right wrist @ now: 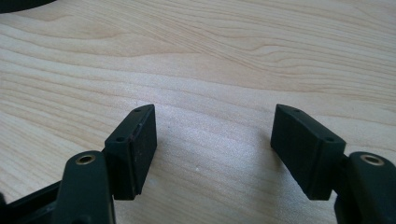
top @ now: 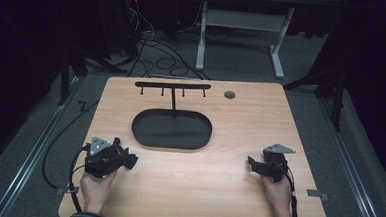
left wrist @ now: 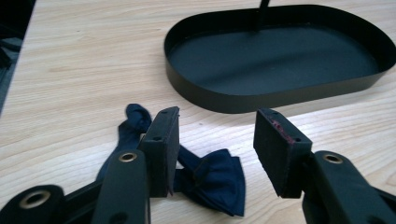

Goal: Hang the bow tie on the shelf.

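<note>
A dark navy bow tie (left wrist: pixel 219 182) with its strap (left wrist: pixel 135 116) lies flat on the wooden table, near my left hand. My left gripper (left wrist: pixel 217 126) hovers just over it, open, its pads apart and not pressing the cloth; the left finger (left wrist: pixel 161 149) covers part of the strap. In the high view this gripper (top: pixel 123 157) sits at the table's front left, pointing right toward the tray. My right gripper (right wrist: pixel 215 126) is open over bare wood, and in the high view it (top: pixel 252 161) rests at the front right.
A black oval tray (top: pixel 171 145) lies mid-table, its near wall (left wrist: pixel 224 100) just beyond the bow tie. A thin post rises from it to a black bar with several hooks (top: pixel 172 85). A grey grommet (top: pixel 229 94) sits at the back. Cables trail on the floor behind.
</note>
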{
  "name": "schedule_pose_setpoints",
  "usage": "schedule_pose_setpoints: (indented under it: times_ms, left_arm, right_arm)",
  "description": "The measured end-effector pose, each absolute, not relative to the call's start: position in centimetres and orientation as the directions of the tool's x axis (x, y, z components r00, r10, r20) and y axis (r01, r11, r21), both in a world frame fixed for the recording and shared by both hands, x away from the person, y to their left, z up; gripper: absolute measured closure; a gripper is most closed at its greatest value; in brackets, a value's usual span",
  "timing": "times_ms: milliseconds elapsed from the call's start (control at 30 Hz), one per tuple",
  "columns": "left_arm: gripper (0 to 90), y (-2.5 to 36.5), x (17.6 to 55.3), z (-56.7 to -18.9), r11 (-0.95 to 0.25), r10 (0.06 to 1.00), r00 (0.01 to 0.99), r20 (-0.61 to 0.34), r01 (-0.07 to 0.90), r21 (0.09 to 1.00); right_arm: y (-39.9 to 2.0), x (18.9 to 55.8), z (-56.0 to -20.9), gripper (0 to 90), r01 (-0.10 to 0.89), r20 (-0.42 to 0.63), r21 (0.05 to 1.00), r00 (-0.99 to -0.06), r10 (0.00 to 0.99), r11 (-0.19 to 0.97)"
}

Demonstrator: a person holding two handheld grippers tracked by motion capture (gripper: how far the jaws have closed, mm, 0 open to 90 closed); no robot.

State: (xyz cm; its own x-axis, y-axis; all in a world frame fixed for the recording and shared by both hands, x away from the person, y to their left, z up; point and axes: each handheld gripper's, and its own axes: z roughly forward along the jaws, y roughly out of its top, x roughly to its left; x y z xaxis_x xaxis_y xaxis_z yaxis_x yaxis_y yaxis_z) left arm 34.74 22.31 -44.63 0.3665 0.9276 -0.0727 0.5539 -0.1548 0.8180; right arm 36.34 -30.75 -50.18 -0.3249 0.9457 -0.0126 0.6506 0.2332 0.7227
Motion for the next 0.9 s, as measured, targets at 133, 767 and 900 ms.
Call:
schedule_pose_setpoints:
  times_ms: [133,767,900]
  left_arm:
    - [51.3,22.9,34.8,-44.6,-0.142,0.933,0.352,-0.075,0.552,0.822]
    - [52.4,26.5,35.5,-45.2,-0.084,0.961,0.262,-0.092,0.588,0.805]
    - [52.7,26.8,36.0,-46.0,-0.08,0.963,0.251,-0.097,0.611,0.788]
  right_arm:
    - [-30.8,36.3,-50.2,32.9,0.651,-0.013,0.723,-0.325,0.946,0.233]
    - [-30.7,36.3,-50.2,32.9,0.65,-0.013,0.724,-0.324,0.946,0.232]
    - [-30.7,36.3,-50.2,32.9,0.65,-0.013,0.724,-0.325,0.946,0.233]
